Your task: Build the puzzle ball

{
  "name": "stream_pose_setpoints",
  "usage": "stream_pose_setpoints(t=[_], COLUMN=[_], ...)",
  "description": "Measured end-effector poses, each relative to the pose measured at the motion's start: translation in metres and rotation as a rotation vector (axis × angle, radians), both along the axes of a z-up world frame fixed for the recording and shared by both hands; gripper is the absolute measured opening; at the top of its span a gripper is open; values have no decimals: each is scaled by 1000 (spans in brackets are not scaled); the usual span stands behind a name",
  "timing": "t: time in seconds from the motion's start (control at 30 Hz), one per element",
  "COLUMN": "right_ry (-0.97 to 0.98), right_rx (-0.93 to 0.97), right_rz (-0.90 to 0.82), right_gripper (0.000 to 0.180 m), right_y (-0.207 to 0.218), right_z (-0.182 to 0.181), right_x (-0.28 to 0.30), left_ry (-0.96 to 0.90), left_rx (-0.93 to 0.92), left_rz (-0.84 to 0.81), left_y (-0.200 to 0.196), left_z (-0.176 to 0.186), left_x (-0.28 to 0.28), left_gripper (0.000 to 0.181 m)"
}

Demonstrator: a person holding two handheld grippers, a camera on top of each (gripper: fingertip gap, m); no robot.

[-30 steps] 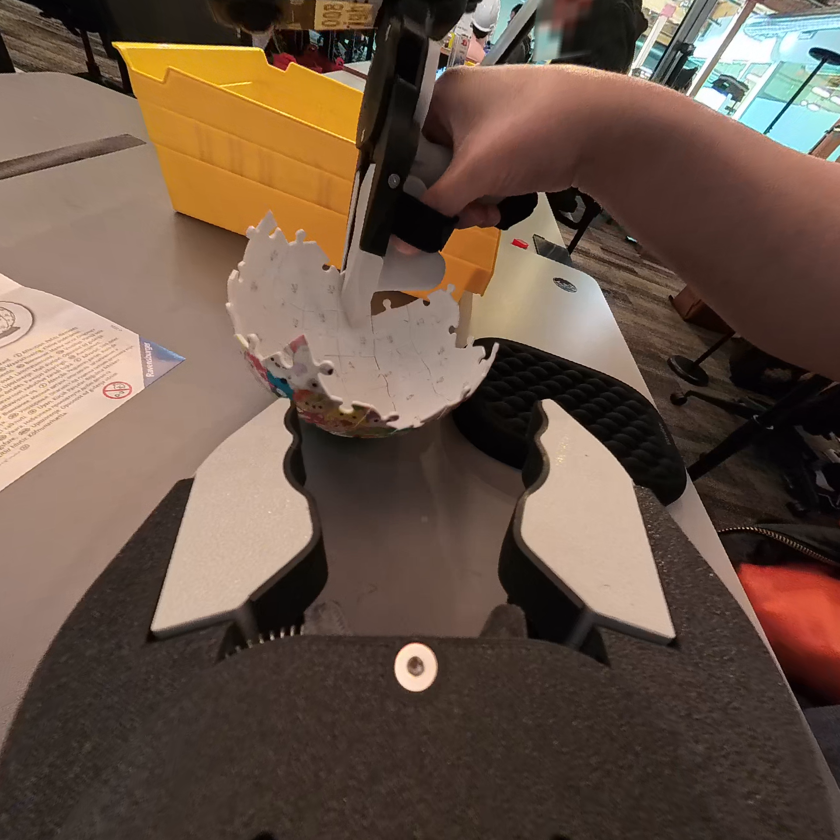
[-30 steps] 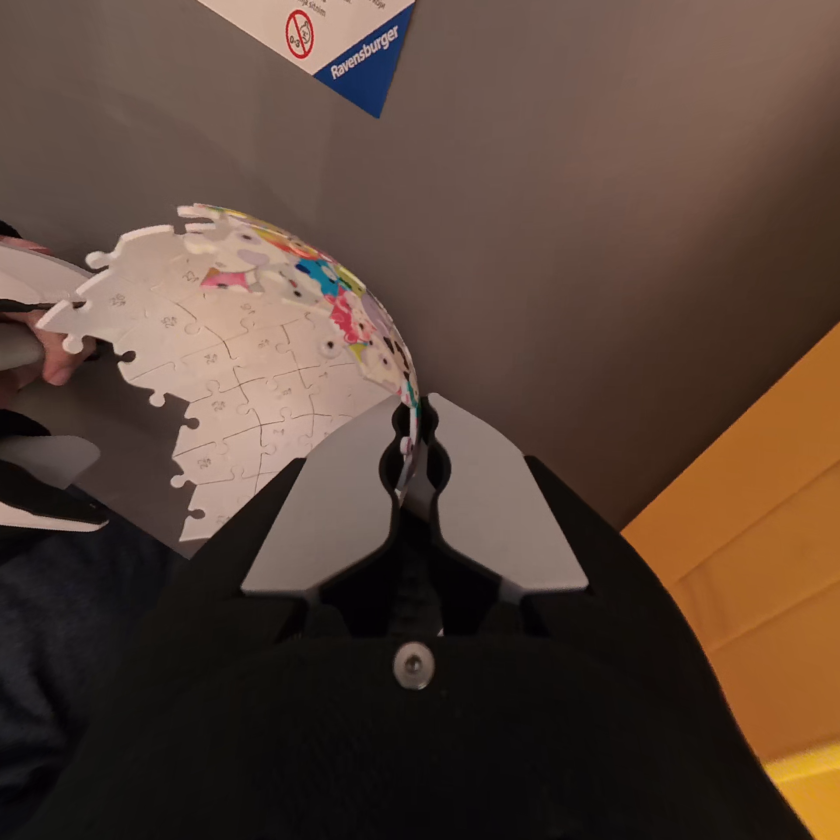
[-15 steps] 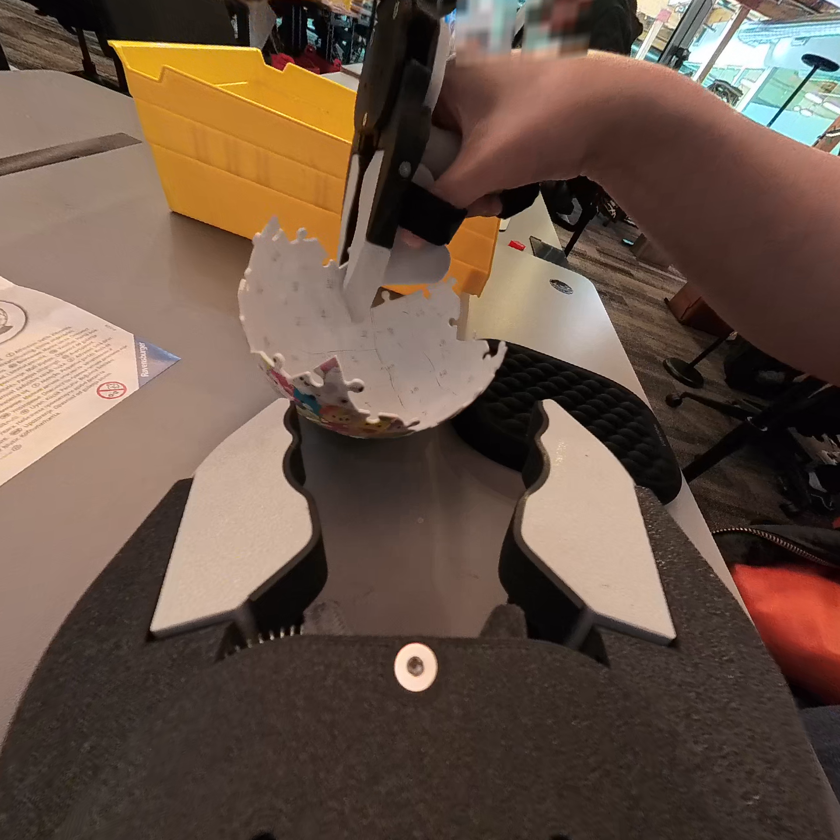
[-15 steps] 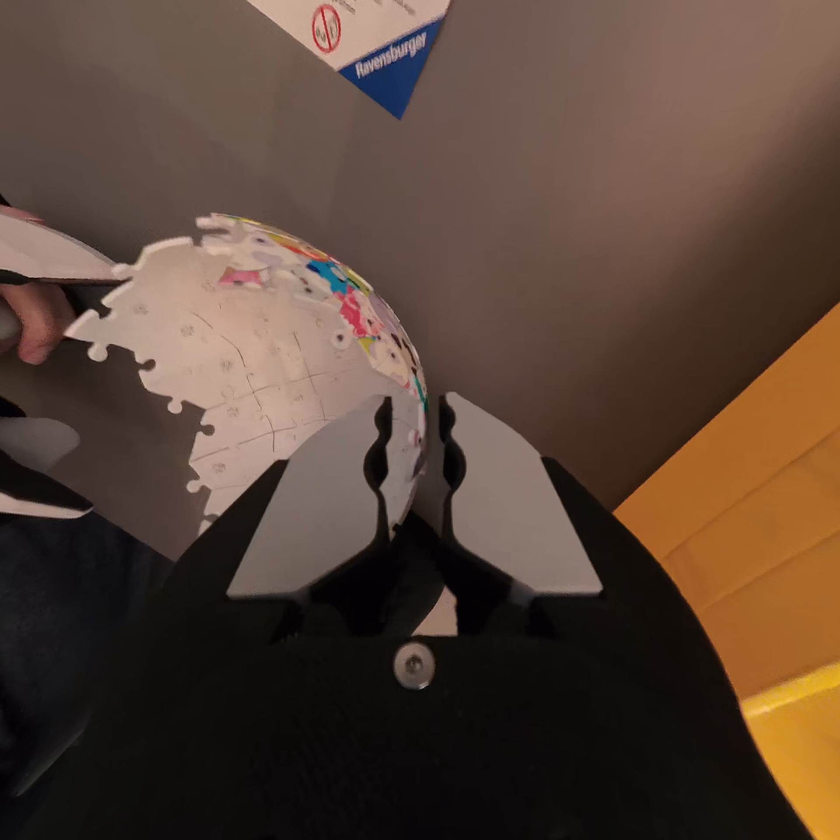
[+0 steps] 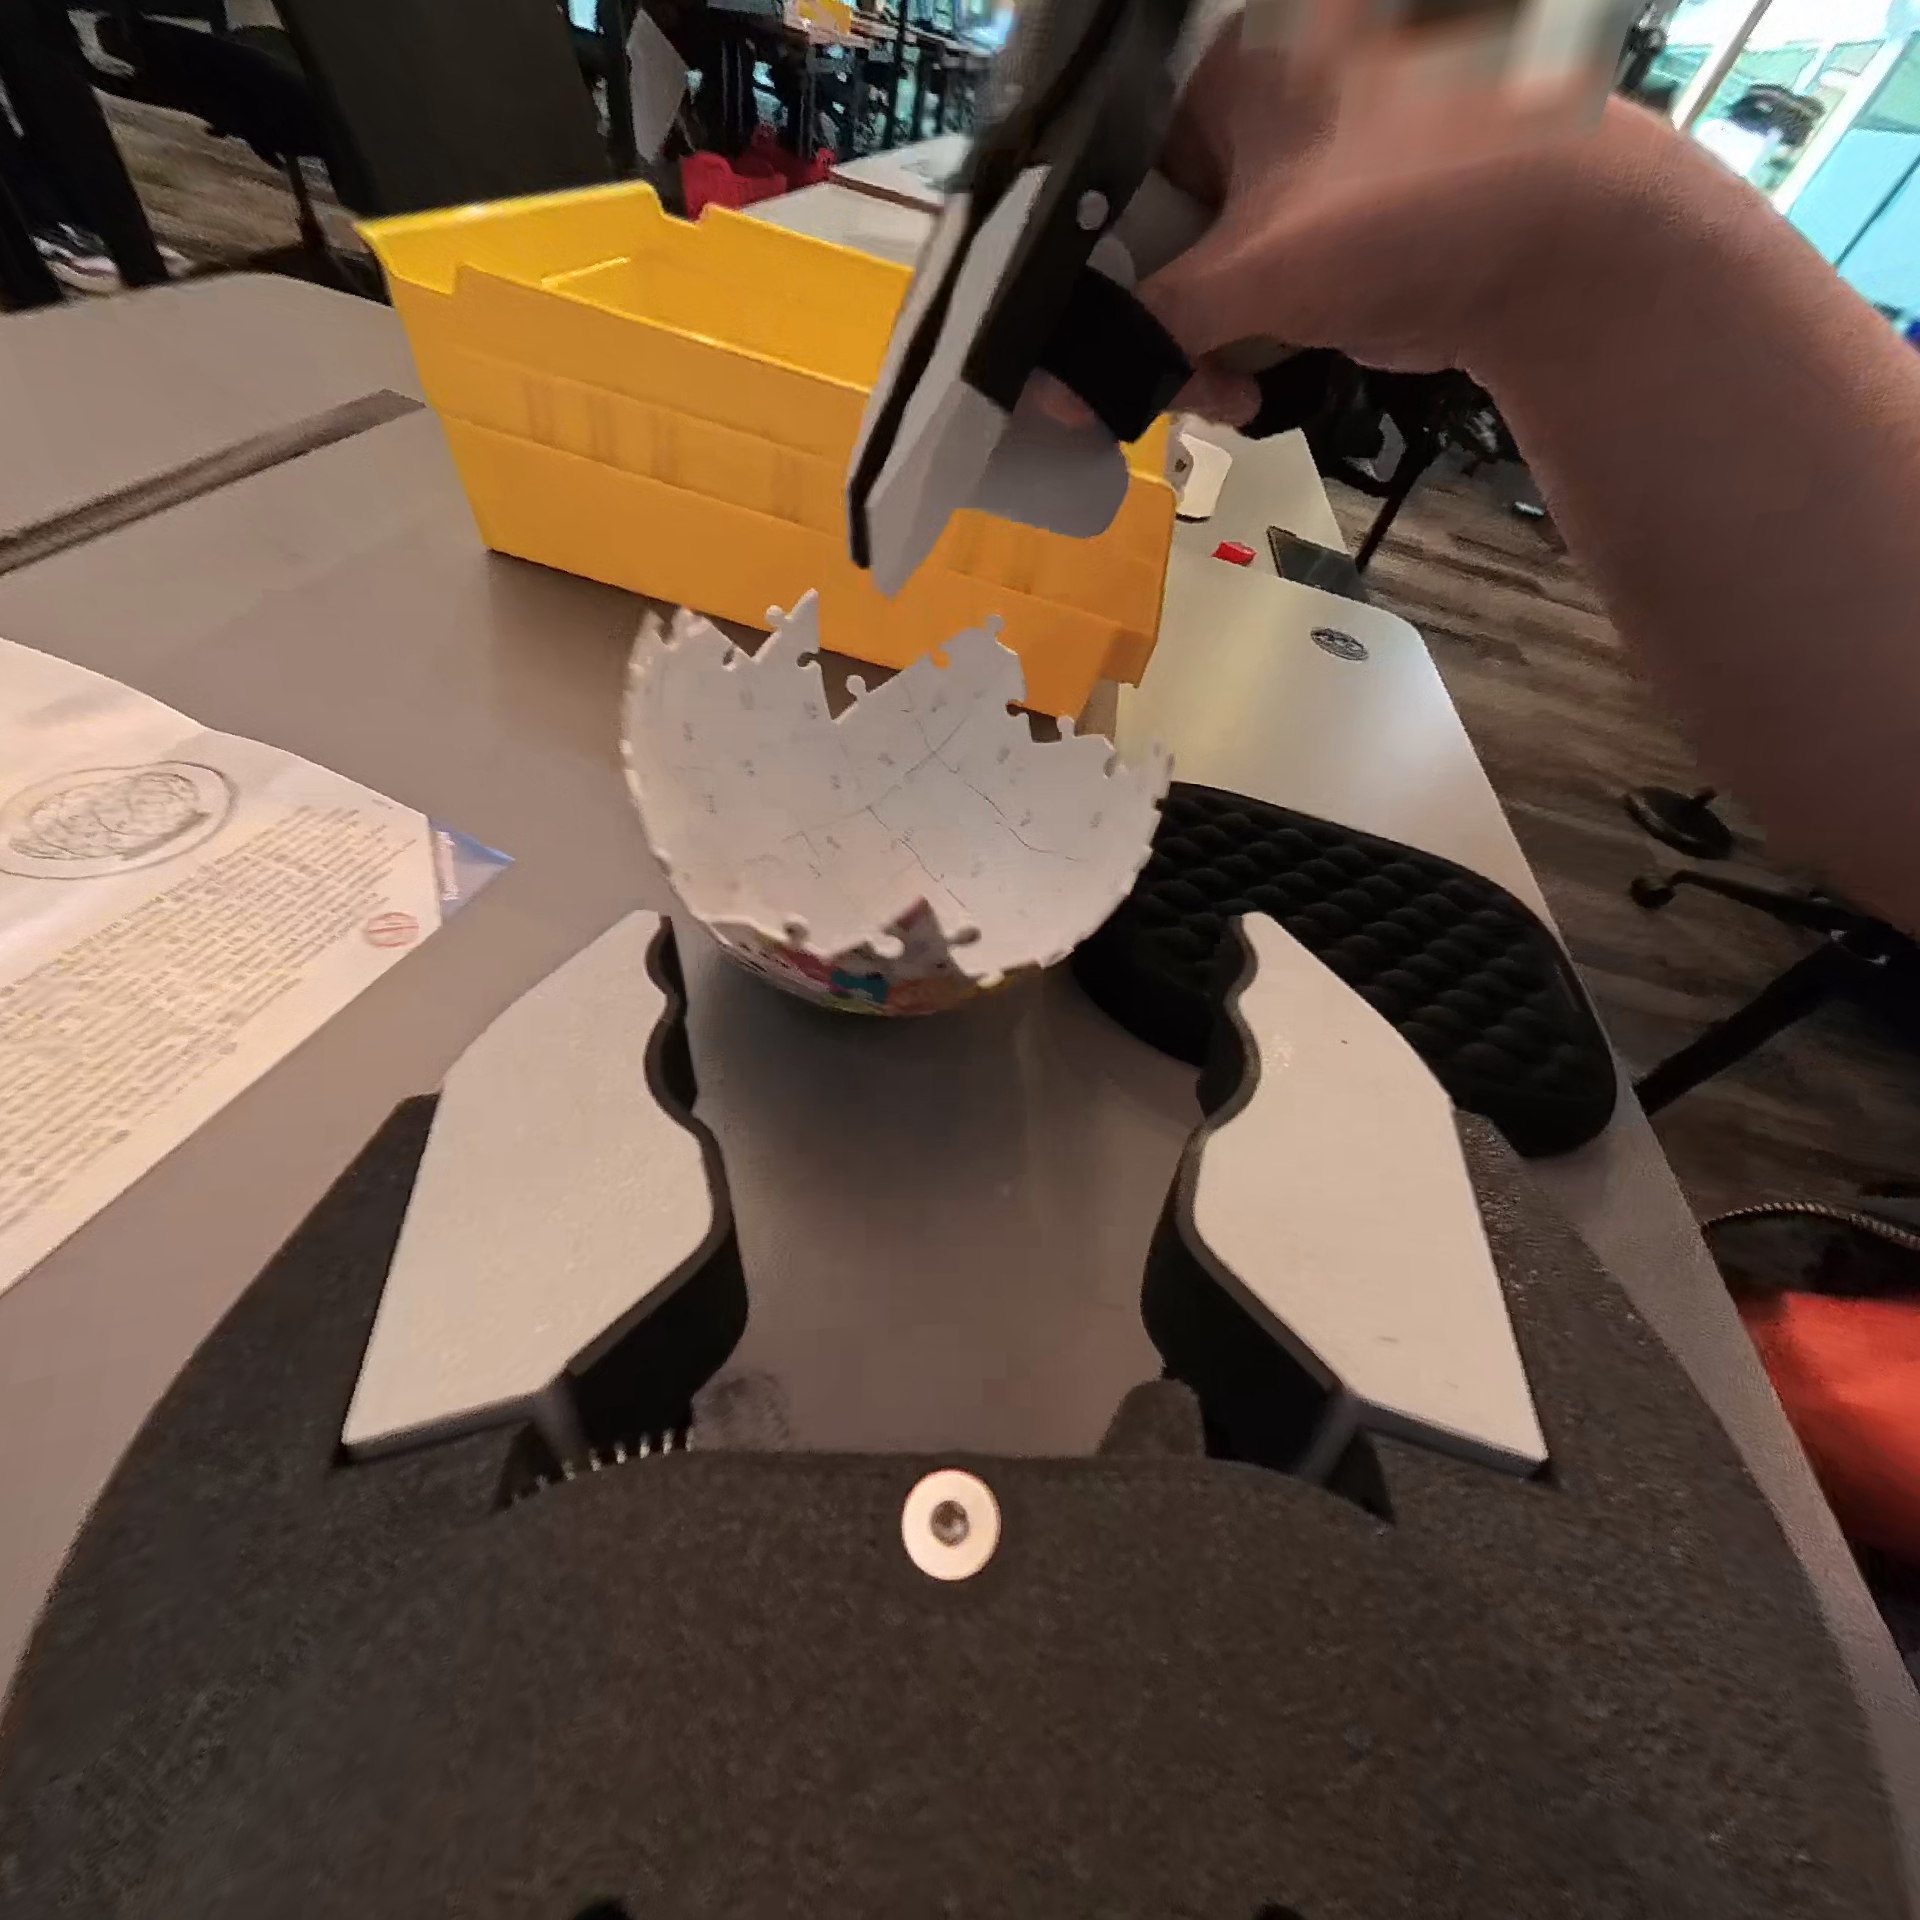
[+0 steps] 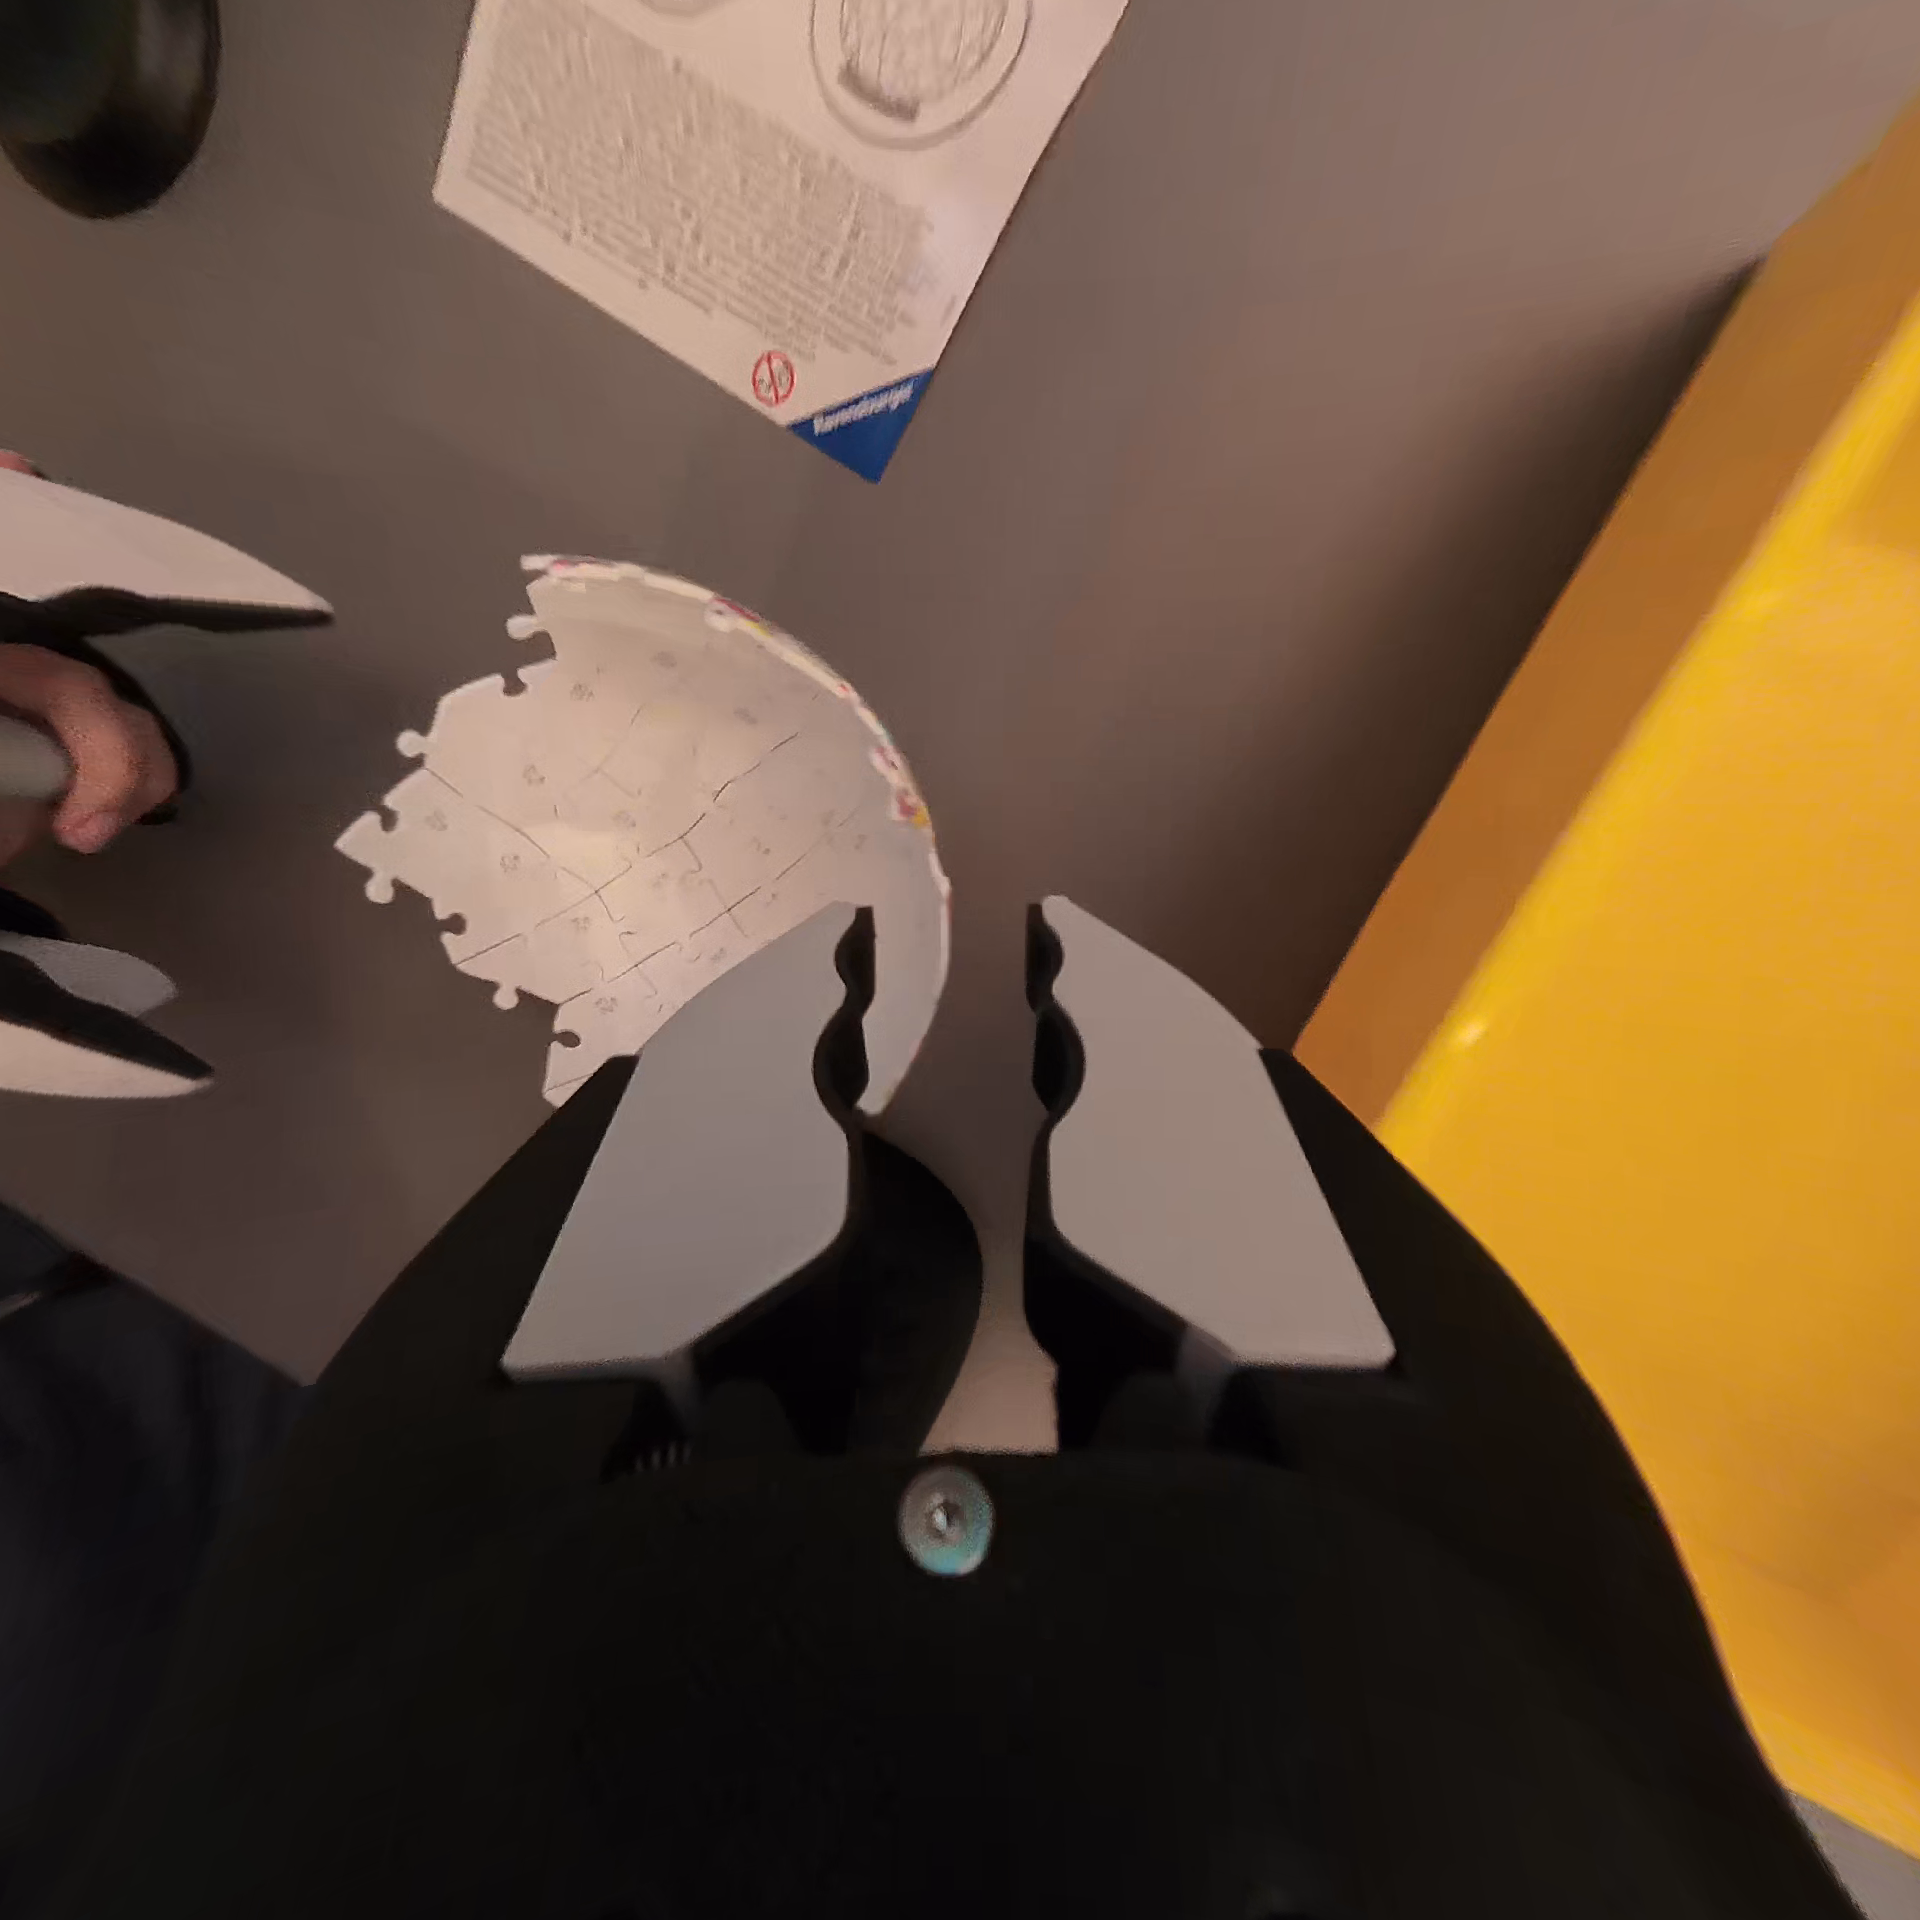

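Observation:
The half-built puzzle ball is an open bowl, white inside and coloured outside. It rests on the grey table just beyond my left gripper, which is open and empty with a finger on each side in front of the bowl. My right gripper is open and empty. It hangs above the bowl's far rim in the left wrist view, apart from it. The bowl lies below and left of the right fingertips. The left gripper's fingers show at the left edge.
A yellow bin stands behind the bowl and fills the right side of the right wrist view. A printed instruction sheet lies to the left. A black textured mat lies to the right, near the table's edge. Some 15 centimeters of space lies between my two pairs of fingers.
My right gripper opened, let go of the bowl's rim and rose away from it. The bowl now sits free on the table, turned a little. The left gripper stayed open.

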State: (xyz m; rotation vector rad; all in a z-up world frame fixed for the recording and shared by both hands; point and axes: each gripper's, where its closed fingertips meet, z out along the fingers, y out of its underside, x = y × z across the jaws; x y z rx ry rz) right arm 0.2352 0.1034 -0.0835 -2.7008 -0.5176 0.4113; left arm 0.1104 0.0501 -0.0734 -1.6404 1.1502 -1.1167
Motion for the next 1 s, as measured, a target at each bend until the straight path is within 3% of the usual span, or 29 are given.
stream_pose_setpoints(t=[0.1, 0.23, 0.3, 0.4, 0.6, 0.7, 0.8, 0.87, 1.0], right_ry=[34, 161, 192, 153, 235, 255, 129, -11, -157], right_rx=[250, 840, 1036, 799, 525, 488, 482, 426, 385], right_rz=[-15, 129, 149, 134, 214, 260, 349, 372, 389], right_gripper=[25, 27, 33, 35, 63, 82, 86, 90, 88], right_y=[0, -24, -43, -54, -78, -79, -78, -80, -79], right_z=[42, 130, 146, 95, 29, 21, 3, -13, -24], right_x=[1, -26, -30, -21, -30, -37, -33, -21, -8], left_ry=[-53, 6, 40, 14, -93, -79, 47, 193, 352], left_rx=[-13, 28, 58, -15, -148, -165, -47, 35, 78], left_rz=[65, 113, 169, 240, 326, 221, 72, -23, -109], left_y=[5, -10, -20, -44, -73, -67, -51, -37, -11], left_z=[22, 37, 41, 44, 34, 28, 12, -6, -30], left_x=[-20, -68, -104, -157, -210, -179, -134, -111, -69], left_gripper=[95, 96, 95, 93, 88, 94, 99, 90, 92])
